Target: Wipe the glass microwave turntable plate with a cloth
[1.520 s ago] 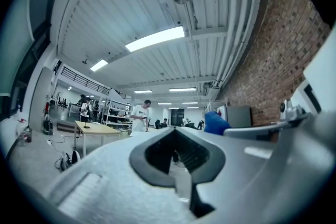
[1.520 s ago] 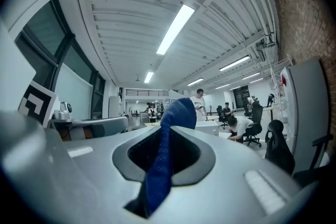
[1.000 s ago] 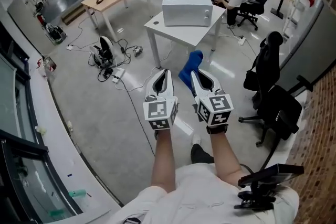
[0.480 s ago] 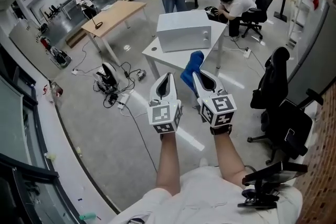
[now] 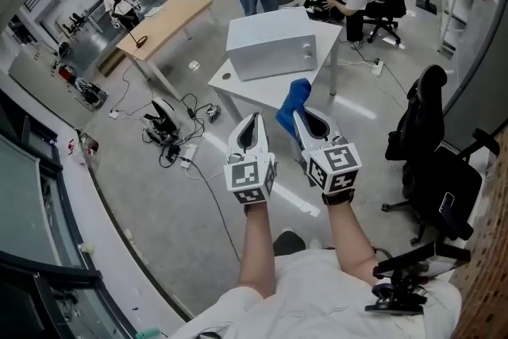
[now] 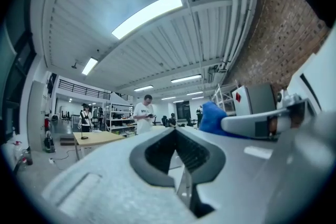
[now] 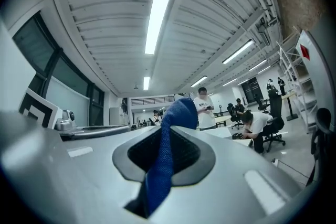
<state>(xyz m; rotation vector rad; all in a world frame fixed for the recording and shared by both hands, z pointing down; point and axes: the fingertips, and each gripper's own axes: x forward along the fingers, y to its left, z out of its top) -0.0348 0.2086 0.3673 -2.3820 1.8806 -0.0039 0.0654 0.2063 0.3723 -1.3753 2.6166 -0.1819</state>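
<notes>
Closing on microwave (image 5: 270, 44): sits larger and nearer ahead of both grippers than second ago, on white tabletop (image 5: 242, 90). Right hand-held gripper (image 5: 298, 115) clenched on blue cloth (image 5: 292, 98). Left hand-held gripper (image 5: 254, 119) pinched together, empty. Glass turntable plate unseen, probably inside microwave. Wiping not begun.

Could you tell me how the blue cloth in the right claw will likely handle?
Probably floppy: the blue cloth folds over above the right claw. Likely light: a narrow pinch holds it up. Its coarse weave should resist slipping.
</notes>
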